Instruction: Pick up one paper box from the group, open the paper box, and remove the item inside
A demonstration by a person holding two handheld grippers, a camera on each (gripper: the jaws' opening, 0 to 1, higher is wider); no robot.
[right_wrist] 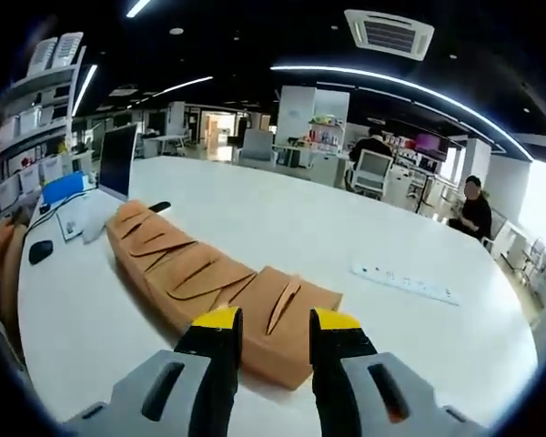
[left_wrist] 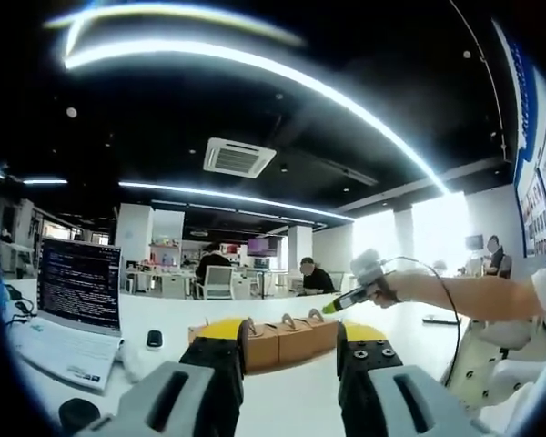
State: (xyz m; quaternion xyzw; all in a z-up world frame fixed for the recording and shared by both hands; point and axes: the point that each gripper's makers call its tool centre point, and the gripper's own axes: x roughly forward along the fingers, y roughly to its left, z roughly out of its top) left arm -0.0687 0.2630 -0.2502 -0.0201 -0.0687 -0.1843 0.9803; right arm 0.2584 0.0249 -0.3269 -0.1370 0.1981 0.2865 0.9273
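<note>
the paper boxes (right_wrist: 214, 282) sit in a tight row on the white table (right_wrist: 346, 228), brown kraft ones with little handle tabs on top, touching side to side, which is probably why nothing's been pulled out yet, you'd have to work one off the end. the right gripper (right_wrist: 268, 350) hovers just over the nearest end box with its yellow-tipped jaws released and a gap between them, nothing held. the left gripper (left_wrist: 291, 364) faces the same row of boxes (left_wrist: 278, 339) from low at the table edge, jaws apart too and empty. in the left gripper view the right gripper (left_wrist: 369, 284) comes in from the right in the person's hand. around it all: a laptop (left_wrist: 73, 309), a mouse (left_wrist: 154, 340), a white power strip (right_wrist: 402, 280) well apart from the boxes. people sit at desks far back, nothing really blocking the grab.
</note>
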